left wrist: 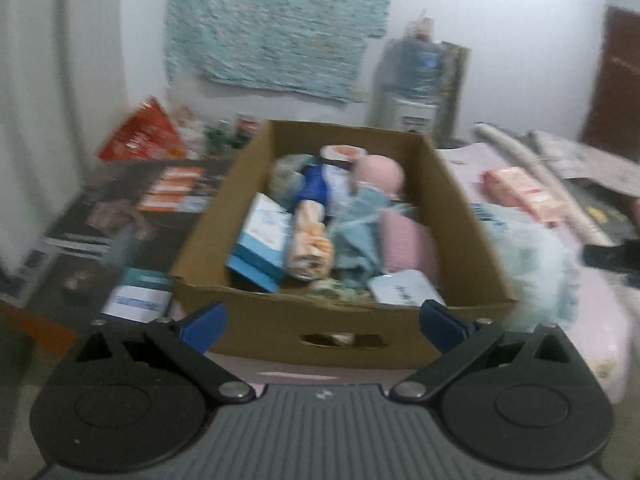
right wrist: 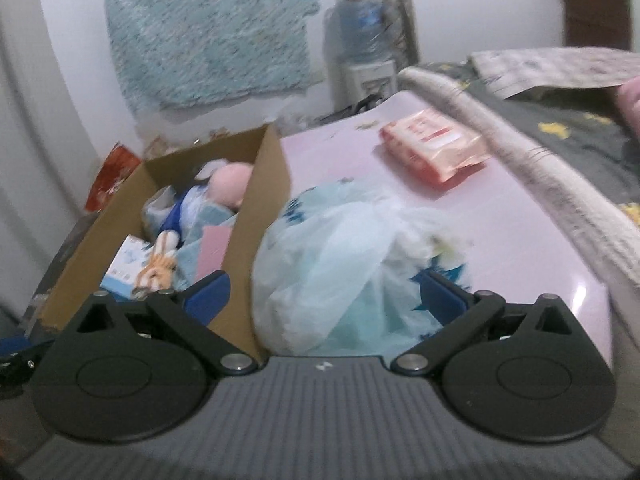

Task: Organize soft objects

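Note:
A brown cardboard box stands on a pink sheet and holds a plush doll, a pink roll, a teal cloth and small packs. My left gripper is open and empty just before the box's near wall. The box also shows in the right wrist view. My right gripper is open, with its blue fingertips on either side of a pale plastic bag lying to the right of the box. A pink wipes pack lies further back on the sheet.
A rolled blanket and a grey starred quilt border the sheet on the right. A red bag and papers lie left of the box on a dark surface. A water dispenser stands at the back wall.

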`<state>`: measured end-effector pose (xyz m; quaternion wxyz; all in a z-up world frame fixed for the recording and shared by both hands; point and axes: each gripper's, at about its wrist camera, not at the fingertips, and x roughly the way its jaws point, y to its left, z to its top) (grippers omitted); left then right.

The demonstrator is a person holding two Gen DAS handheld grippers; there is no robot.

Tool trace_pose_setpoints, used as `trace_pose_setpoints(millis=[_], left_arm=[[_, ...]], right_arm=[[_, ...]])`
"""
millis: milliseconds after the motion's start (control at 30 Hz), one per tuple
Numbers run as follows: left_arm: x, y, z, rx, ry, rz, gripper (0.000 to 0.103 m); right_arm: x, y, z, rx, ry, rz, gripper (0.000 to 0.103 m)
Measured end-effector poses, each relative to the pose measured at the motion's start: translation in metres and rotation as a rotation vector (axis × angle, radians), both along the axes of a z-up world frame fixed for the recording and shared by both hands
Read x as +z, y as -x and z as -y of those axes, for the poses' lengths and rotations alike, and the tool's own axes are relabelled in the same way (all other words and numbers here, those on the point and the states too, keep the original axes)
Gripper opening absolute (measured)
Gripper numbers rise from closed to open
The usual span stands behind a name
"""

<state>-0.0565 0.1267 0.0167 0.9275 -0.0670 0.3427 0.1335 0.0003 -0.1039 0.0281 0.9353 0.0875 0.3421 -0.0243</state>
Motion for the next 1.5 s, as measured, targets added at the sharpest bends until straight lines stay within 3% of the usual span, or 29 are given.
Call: trace_pose_setpoints(millis=[233,467,633,767,933,1500], left_arm=[[0.010,-0.001,0.007,0.002,0.019,0.004,0.103],[0.013,-0.011,0.019,-0.018,-0.138,0.000,0.103],[0.015,-0.014,0.014,-0.033,-0.068,0.014,0.103],[0.012,-0.015,0.012,-0.008,-0.081,0.001,0.103],[0.004,-0.013,0.009,-0.029,-0.079,-0.047,0.103],[-0.013,-0.013,0.004,0.026,-0.004,-0.204,0.103]], right_arm=[[0.016,0.019,-0.002,-0.138,0.159,0.118,0.102],[0.025,0.035,-0.008,-0.177,0.257,0.230,0.102],[0.026,0.037,-0.017,-0.138,0.269,0.261,0.102],[0.022,0.040,-0.021,-0.093,0.187,0.220,0.102],[0.004,0.040,-0.025,-0.132,0.088,0.160,0.102],[-0.018,0.028,-0.040,-0.004,0.072,-0.023,0.102]])
